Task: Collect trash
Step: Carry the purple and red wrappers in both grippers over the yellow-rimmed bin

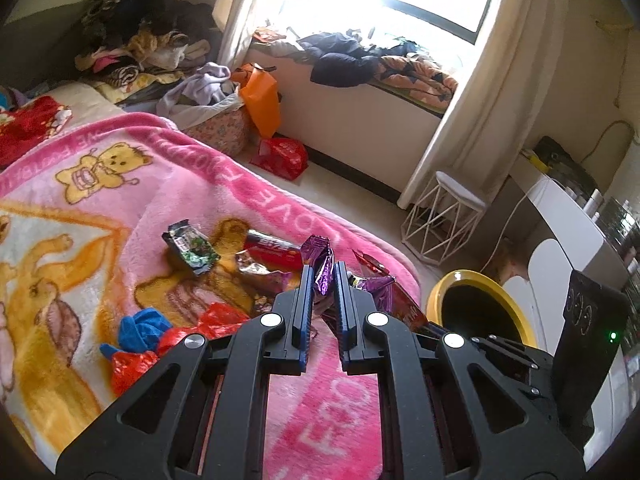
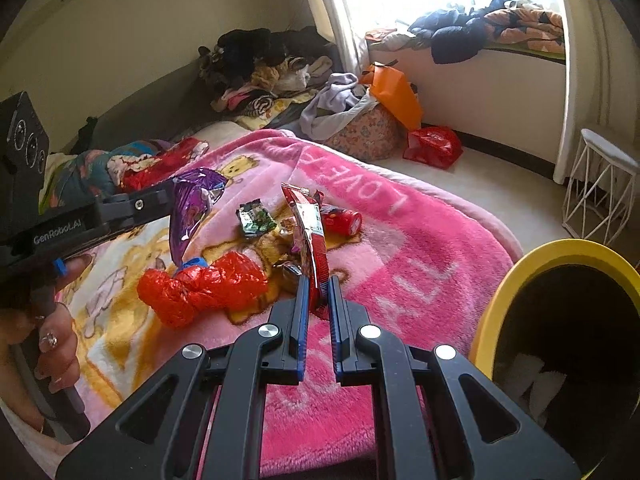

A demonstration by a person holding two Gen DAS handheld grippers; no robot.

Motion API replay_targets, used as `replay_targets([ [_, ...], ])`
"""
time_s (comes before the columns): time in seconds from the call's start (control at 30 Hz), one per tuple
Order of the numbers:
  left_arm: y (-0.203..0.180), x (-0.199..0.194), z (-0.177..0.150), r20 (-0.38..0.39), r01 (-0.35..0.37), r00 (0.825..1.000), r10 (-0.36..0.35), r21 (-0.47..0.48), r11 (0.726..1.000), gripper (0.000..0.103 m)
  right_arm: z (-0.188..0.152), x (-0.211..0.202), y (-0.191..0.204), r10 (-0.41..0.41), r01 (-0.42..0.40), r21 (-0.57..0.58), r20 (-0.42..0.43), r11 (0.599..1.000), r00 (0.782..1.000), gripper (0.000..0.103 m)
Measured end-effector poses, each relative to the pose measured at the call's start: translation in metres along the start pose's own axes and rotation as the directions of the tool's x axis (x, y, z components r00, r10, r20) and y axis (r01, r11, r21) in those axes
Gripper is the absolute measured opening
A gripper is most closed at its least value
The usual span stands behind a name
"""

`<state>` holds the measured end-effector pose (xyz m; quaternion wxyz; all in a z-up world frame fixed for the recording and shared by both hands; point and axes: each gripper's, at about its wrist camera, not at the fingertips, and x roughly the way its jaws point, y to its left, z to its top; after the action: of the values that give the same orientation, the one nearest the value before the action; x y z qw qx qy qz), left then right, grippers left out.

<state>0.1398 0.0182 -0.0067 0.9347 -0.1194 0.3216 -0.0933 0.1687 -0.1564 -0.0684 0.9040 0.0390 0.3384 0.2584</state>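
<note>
Tools both clamped: left tool (image 1: 323, 276) grips purple wrapper (image 1: 322, 270), right tool (image 2: 319, 291) red wrapper (image 2: 310, 236).

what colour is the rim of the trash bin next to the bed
Yellow; the bin shows best in the right wrist view.

Two wrist fisheyes, close, angled down over shared pink blanket (image 1: 248, 184) and yellow bin (image 2: 516, 280).

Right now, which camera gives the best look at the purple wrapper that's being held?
The right wrist view. There the purple wrapper hangs side-on from the left claw, lifted off the pink blanket, so its whole crumpled length shows. The left wrist view sees the wrapper only end-on, partly hidden between that claw's blue pads.
</note>
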Motion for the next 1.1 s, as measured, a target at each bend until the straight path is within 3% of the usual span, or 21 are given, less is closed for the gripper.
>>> replay_targets([
  [0.8, -0.051, -0.009, -0.012, 0.009, 0.074, 0.997, -0.075, 0.085, 0.994, 0.007, -0.005, -0.043, -0.031, -0.085, 0.079, 0.091, 0.061, 0.993, 0.994, 0.009],
  [1.1, -0.075, -0.002, -0.019, -0.005, 0.117, 0.993, -0.117, 0.121, 0.986, 0.007, -0.007, -0.054, -0.057, -0.153, 0.142, 0.147, 0.070, 0.979, 0.986, 0.009],
])
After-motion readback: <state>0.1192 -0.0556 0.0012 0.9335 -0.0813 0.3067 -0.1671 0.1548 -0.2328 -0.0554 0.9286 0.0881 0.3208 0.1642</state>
